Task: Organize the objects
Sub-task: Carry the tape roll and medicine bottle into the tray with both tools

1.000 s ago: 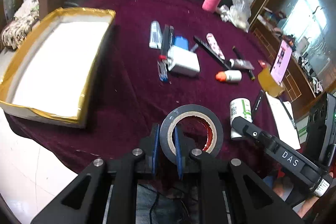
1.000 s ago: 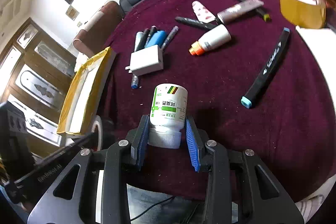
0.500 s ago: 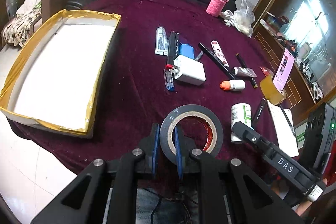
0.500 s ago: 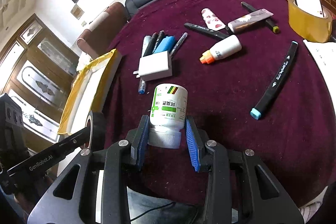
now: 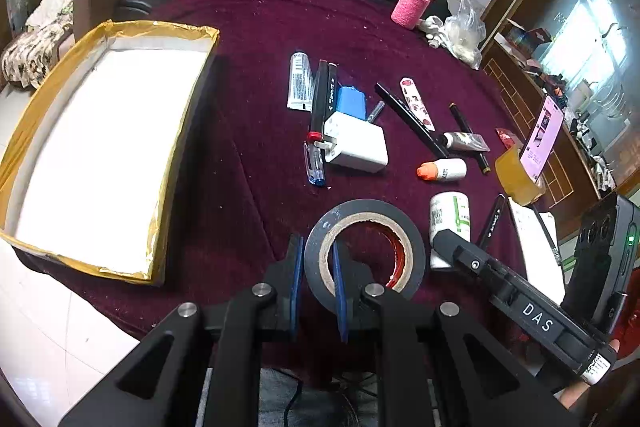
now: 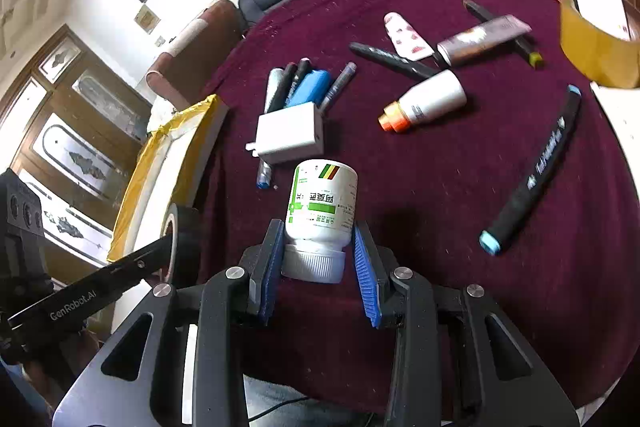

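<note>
My left gripper [image 5: 316,283] is shut on the wall of a black tape roll [image 5: 362,251], held above the near edge of the maroon table [image 5: 260,27]. My right gripper [image 6: 318,267] is shut on the cap end of a white medicine bottle [image 6: 322,203] with a green label, held above the table; the bottle also shows in the left wrist view [image 5: 448,219]. The tape roll shows at the left of the right wrist view [image 6: 180,239]. A yellow-rimmed white box [image 5: 92,147] lies open on the table's left side.
Mid-table lie a white charger [image 5: 356,145], a blue case [image 5: 352,101], pens, a white tube [image 5: 300,81], an orange-capped bottle [image 5: 442,170] and a long black marker [image 6: 536,171]. A yellow tape roll [image 5: 518,175], phone [image 5: 542,135] and pink cup [image 5: 412,5] stand right.
Both grippers have risen and drawn back from the table with their objects, so more of the table and the box shows. Both grips are unchanged.
</note>
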